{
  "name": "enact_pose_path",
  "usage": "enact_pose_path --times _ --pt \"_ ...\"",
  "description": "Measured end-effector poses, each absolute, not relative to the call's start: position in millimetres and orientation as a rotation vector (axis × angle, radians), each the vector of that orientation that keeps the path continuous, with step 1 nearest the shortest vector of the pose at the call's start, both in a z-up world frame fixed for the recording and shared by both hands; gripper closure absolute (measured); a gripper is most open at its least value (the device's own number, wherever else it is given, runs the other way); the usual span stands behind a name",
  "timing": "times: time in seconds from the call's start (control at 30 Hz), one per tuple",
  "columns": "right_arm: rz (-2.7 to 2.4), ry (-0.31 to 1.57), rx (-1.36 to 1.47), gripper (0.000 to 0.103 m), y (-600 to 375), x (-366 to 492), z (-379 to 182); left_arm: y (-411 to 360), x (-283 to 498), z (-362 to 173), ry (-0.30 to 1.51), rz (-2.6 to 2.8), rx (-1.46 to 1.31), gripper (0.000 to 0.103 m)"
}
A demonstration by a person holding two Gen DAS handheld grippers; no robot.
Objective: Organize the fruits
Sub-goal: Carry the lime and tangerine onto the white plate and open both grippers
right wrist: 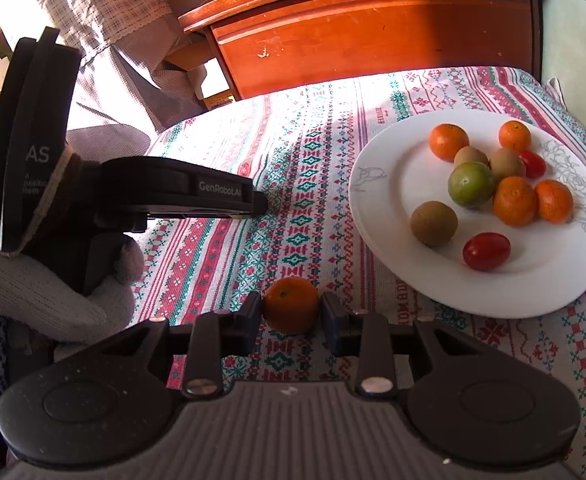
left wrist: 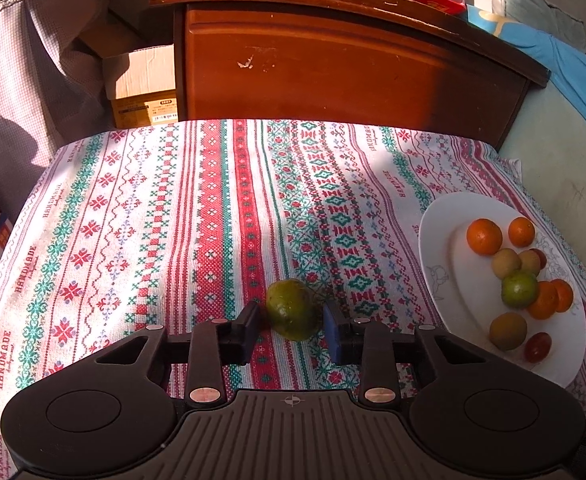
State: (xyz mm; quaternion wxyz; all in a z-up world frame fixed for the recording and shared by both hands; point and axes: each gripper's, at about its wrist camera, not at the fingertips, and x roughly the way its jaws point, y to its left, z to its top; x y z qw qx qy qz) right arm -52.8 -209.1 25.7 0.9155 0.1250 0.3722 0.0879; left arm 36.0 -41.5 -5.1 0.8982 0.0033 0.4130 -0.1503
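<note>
One patterned tablecloth (left wrist: pixel 153 220) | wooden cabinet (left wrist: pixel 333 72) behind | sunlit

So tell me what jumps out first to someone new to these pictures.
The white plate at the right of the patterned cloth, heaped with oranges, brownish fruits, a green citrus and small red fruits. Nearer, each pair of tongs grips one fruit off the plate: the left tongs a green fruit, the right tongs an orange.

Each camera close behind its hand-held gripper (left wrist: pixel 291 320), angled down across the tabletop (left wrist: pixel 153 220), both sharing the plate (right wrist: pixel 393 216) ahead-right, wooden cabinet (left wrist: pixel 333 72) beyond
</note>
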Motion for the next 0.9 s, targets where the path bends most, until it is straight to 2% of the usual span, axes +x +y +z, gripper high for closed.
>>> enact_pose_path --times 0.07,0.37,0.7,0.9 --pt "0.184 0.763 0.263 0.071 -210 -53 25 -40 35 -5 0.851 -0.318 0.0 0.078" --pt "0.18 0.699 0.295 0.071 -223 -61 45 -36 28 2 0.835 -0.337 -0.031 0.078" --pt "0.049 0.549 0.35 0.071 -270 -70 89 -42 22 48 0.716 -0.368 -0.073 0.078" --pt "-0.079 0.521 0.409 0.071 -302 -74 95 -60 19 60 0.675 -0.439 -0.071 0.078"
